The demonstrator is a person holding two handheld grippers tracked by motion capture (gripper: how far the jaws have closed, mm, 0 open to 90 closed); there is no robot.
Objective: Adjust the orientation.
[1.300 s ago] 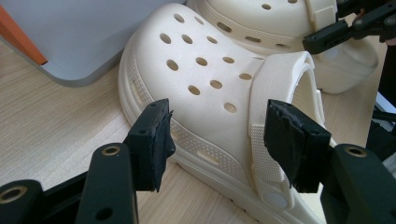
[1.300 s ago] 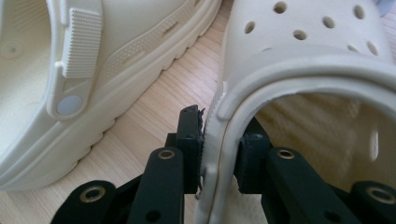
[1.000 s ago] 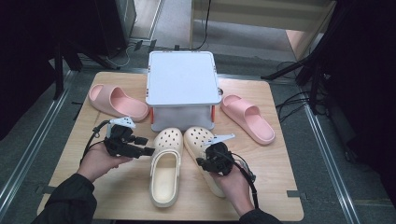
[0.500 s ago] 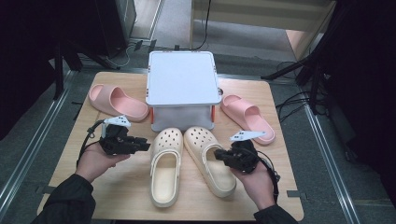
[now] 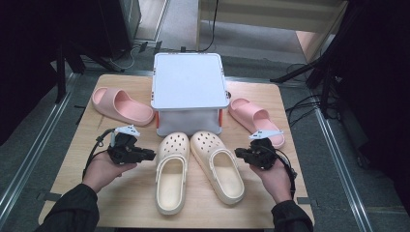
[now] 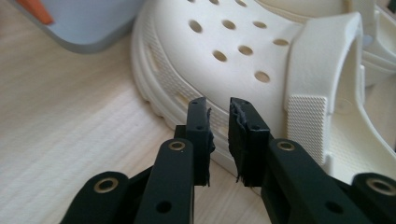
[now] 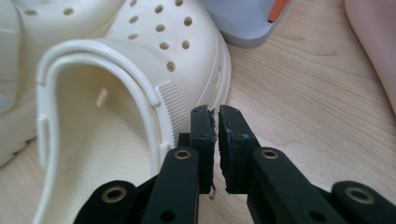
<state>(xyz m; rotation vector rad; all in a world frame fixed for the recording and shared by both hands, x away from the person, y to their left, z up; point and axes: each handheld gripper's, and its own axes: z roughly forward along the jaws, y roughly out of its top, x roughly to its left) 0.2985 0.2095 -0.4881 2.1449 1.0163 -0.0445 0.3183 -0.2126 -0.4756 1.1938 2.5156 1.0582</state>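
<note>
Grippers, left (image 5: 151, 154) and right (image 5: 238, 153), nearly closed and empty, flank the paired cream perforated foam clogs (image 5: 170, 171) between them on the wooden worktop (image 5: 121, 193); next probably comes opening to grasp a clog.

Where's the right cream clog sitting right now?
In the high view the right cream clog lies on the table in front of the white box, beside the left cream clog, the right gripper just off its outer edge.

Two cream perforated clogs are lying sole-down side by side, toes pointing toward twelve o'clock. The left clog (image 5: 171, 170) is sitting straight; the right clog (image 5: 217, 164) is angling its heel toward five o'clock.
</note>
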